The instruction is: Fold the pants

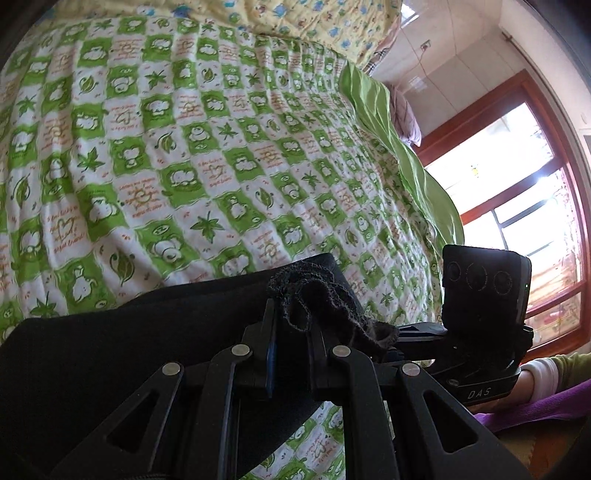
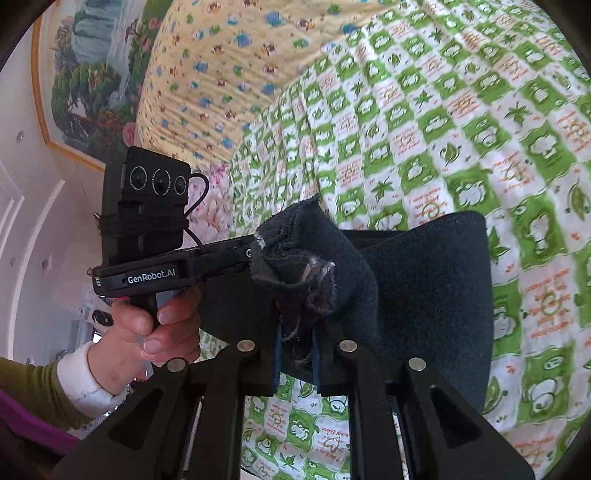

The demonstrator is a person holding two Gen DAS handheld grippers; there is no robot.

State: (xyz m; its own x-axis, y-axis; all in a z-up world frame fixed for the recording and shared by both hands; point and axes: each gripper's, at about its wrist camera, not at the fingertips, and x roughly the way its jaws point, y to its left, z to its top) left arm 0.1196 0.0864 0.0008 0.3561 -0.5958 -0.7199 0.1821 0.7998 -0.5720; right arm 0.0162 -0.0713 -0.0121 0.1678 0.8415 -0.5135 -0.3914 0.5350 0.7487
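Note:
Black pants (image 1: 110,350) hang over a green-and-white checked bedspread (image 1: 184,147). My left gripper (image 1: 291,325) is shut on a bunched, frayed edge of the fabric. In the left wrist view my right gripper (image 1: 400,328) reaches in from the right and meets the same bunch. In the right wrist view, my right gripper (image 2: 297,343) is shut on a wad of the pants (image 2: 424,295), which spread out to the right over the bedspread (image 2: 480,129). There my left gripper (image 2: 251,254), held by a hand (image 2: 159,332), bites the fabric just to the left. The two grippers sit close together.
A yellow patterned quilt (image 1: 314,18) lies at the bed's far end, also visible as the quilt (image 2: 221,74). A green cloth (image 1: 388,122) edges the bed beside a red-framed window (image 1: 517,184). A framed painting (image 2: 92,74) hangs on the wall.

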